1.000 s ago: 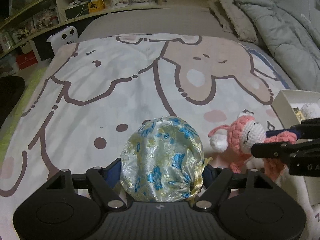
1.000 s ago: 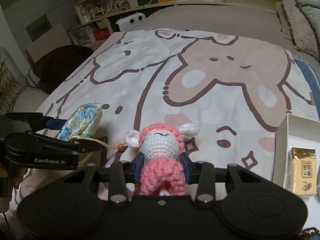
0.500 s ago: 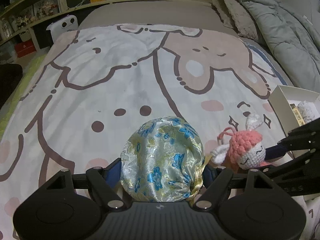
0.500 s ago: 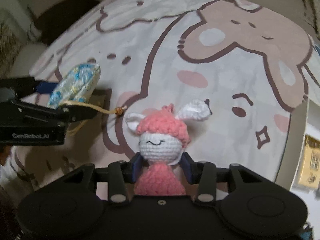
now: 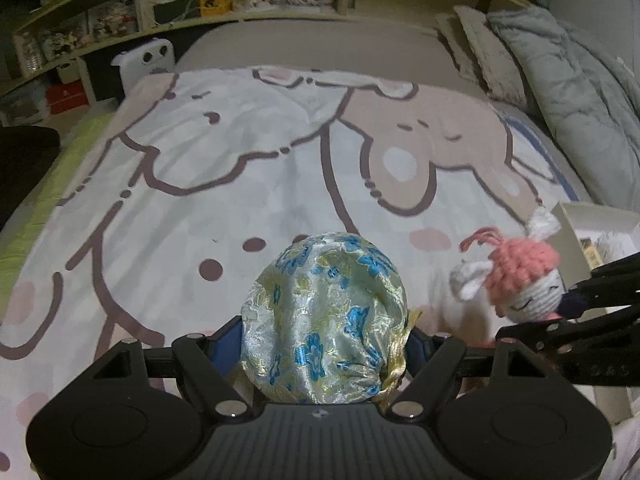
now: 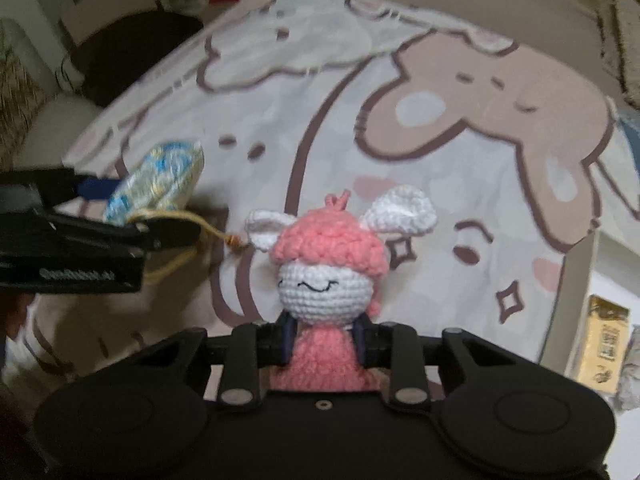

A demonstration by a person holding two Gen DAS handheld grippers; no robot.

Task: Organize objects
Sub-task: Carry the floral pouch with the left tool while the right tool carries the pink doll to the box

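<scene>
My left gripper (image 5: 326,340) is shut on a floral brocade pouch (image 5: 324,316), pale green with blue flowers and a yellow drawstring, held above the bedspread. The pouch also shows in the right wrist view (image 6: 156,182) at the left, between the left gripper's fingers. My right gripper (image 6: 324,340) is shut on a pink crochet doll (image 6: 328,272) with a white face and white ears. The doll also shows in the left wrist view (image 5: 520,280) at the right. A white box (image 5: 576,220) lies on the bed to the right.
The bedspread (image 5: 240,160) has a large cartoon print. In the box lies a yellow packet (image 6: 604,340). A grey duvet and pillows (image 5: 560,72) are at the far right. Shelves with figurines (image 5: 200,0) run behind the bed. A white device (image 5: 148,60) stands at the bed's far edge.
Both grippers have risen a little above the bed with their loads. The doll has lifted and now sits higher beside the pouch, closer to the white box.
</scene>
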